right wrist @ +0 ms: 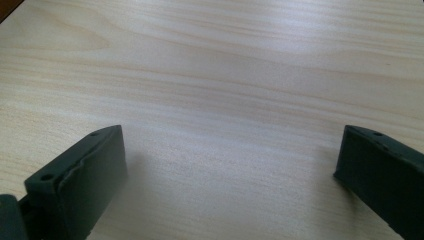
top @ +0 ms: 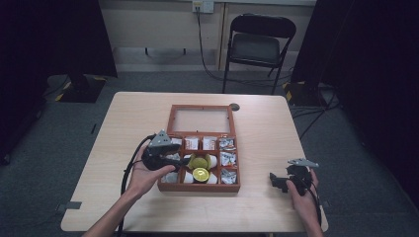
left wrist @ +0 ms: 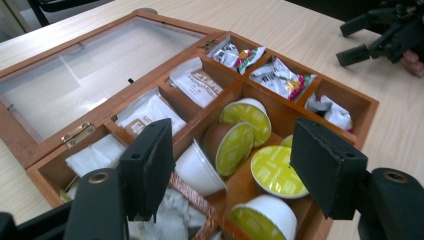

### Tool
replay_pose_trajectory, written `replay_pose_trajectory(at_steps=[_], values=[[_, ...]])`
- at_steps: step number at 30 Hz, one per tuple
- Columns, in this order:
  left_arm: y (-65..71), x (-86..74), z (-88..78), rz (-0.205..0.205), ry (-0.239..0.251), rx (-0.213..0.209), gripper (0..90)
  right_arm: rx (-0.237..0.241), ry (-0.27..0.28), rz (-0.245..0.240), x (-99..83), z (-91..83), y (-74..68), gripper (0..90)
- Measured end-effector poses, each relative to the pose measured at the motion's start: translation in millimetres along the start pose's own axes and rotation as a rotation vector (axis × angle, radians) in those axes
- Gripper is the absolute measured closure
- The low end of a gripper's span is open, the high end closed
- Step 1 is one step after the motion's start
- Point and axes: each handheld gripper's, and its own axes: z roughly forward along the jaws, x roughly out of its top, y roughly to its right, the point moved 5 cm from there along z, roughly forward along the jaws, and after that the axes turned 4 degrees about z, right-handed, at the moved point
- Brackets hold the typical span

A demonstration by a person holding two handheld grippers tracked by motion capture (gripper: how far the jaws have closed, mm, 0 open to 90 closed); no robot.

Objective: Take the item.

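Light wood counter [top: 267,123], dark curtains, folding chair [top: 257,42] behind. Wooden box [top: 199,186] at centre, glass lid [top: 200,120] laid back; compartments w/ sachets and yellow-green-lidded pods [left wrist: 235,147]. Left claw [left wrist: 235,167] over box's near-left corner, released, nothing between jaws. Right claw [right wrist: 230,180] spread wide over bare counter, well apart to right.

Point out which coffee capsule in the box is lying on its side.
The brown capsule in the middle of the box: its green lid faces sideways, toward the hand-held gripper's camera, while the capsules around it stand with lids up.
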Motion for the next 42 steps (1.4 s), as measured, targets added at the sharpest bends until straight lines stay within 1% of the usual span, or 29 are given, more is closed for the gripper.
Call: replay_pose_trajectory(at_steps=[1,2,3,5,6,7,8,10,11,12,13,14,15,16,17,19,20,22,23,26,27,29,31,32,33,34,35,38,42], values=[[0.0,0.0,0.0,0.000,0.000,0.000,32.6,0.000,0.000,0.000,0.0,0.0,0.0,0.0],[-0.9,0.4,3.4,0.001,-0.011,-0.003,32.6,0.000,0.001,0.002,0.0,0.0,-0.1,0.0],[-1.3,0.5,8.3,-0.009,-0.019,-0.013,32.3,0.001,0.001,0.001,0.0,0.0,-0.1,0.0],[-0.7,0.5,10.4,-0.009,-0.024,-0.022,31.8,0.000,0.001,0.000,0.0,0.0,0.0,0.0],[1.6,0.3,17.0,0.000,-0.040,-0.030,31.5,0.000,0.001,0.000,0.0,0.0,0.0,0.0],[3.1,0.2,19.7,-0.005,-0.048,-0.043,31.4,0.000,0.001,0.002,0.0,0.0,-0.2,0.0],[3.1,0.2,19.7,-0.005,-0.048,-0.043,31.3,0.000,0.001,0.002,0.0,0.0,-0.2,0.0],[7.0,0.8,26.7,0.001,-0.064,-0.063,30.8,0.000,0.001,0.000,-0.1,0.0,0.0,0.0],[7.9,1.3,28.7,-0.001,-0.067,-0.074,30.6,0.000,0.001,0.001,-0.1,-0.1,-0.1,0.0],[7.8,2.0,30.3,-0.006,-0.074,-0.074,30.7,0.000,0.001,0.001,-0.1,-0.1,-0.1,0.0],[8.7,2.6,31.8,-0.021,-0.069,-0.084,30.7,0.001,0.001,0.001,0.0,0.0,-0.2,0.0],[10.0,2.5,33.7,-0.026,-0.067,-0.098,30.6,0.001,0.001,0.002,0.0,0.0,-0.2,0.0],[10.0,2.5,33.7,-0.026,-0.067,-0.098,30.6,0.001,0.001,0.002,0.0,0.0,-0.2,0.0],[11.0,1.3,35.7,-0.021,-0.079,-0.099,30.6,0.000,0.001,0.002,-0.1,-0.1,-0.2,0.0],[14.4,-1.8,39.5,-0.004,-0.101,-0.101,30.0,0.001,0.001,0.002,-0.2,-0.2,-0.4,0.0],[17.1,-5.0,43.1,-0.001,-0.118,-0.111,29.9,0.001,0.001,0.002,-0.2,-0.2,-0.3,0.0],[17.7,-6.0,44.2,0.008,-0.127,-0.111,29.4,0.001,0.001,0.002,-0.2,-0.2,-0.3,0.0],[18.0,-6.7,44.9,0.011,-0.129,-0.108,29.5,0.001,0.001,0.002,-0.2,-0.2,-0.4,0.0],[20.2,-8.5,47.6,-0.001,-0.125,-0.129,30.1,0.001,0.001,0.002,-0.2,-0.2,-0.3,0.0],[24.0,-11.9,54.1,0.021,-0.157,-0.129,31.0,0.000,0.001,0.002,-0.2,-0.2,-0.4,0.0],[24.0,-11.9,54.1,0.021,-0.157,-0.129,31.0,0.000,0.001,0.003,-0.3,-0.3,-0.4,0.0],[27.4,-13.9,60.2,0.030,-0.177,-0.140,31.0,-0.001,0.000,0.001,-0.5,-0.5,-0.3,0.0],[28.4,-14.5,61.7,0.032,-0.180,-0.144,31.1,0.000,0.001,0.000,-0.6,-0.6,-0.4,0.0],[29.5,-15.6,63.8,0.033,-0.189,-0.157,31.0,0.000,0.001,0.000,-0.7,-0.7,-0.4,0.0],[29.5,-15.6,63.8,0.033,-0.189,-0.157,31.0,0.000,0.001,0.000,-0.7,-0.7,-0.4,0.0],[30.4,-17.2,66.0,0.042,-0.203,-0.156,31.1,0.000,0.001,0.001,-0.7,-0.7,-0.4,0.0],[30.9,-17.6,66.9,0.043,-0.204,-0.161,31.0,-0.001,0.000,0.001,-0.7,-0.7,-0.4,0.0],[32.2,-18.3,68.2,0.050,-0.206,-0.170,28.6,-0.001,0.001,0.001,-0.8,-0.8,-0.5,0.0],[33.0,-20.9,70.3,0.044,-0.223,-0.178,27.1,-0.001,0.001,0.000,-0.9,-0.9,-0.5,0.0]])
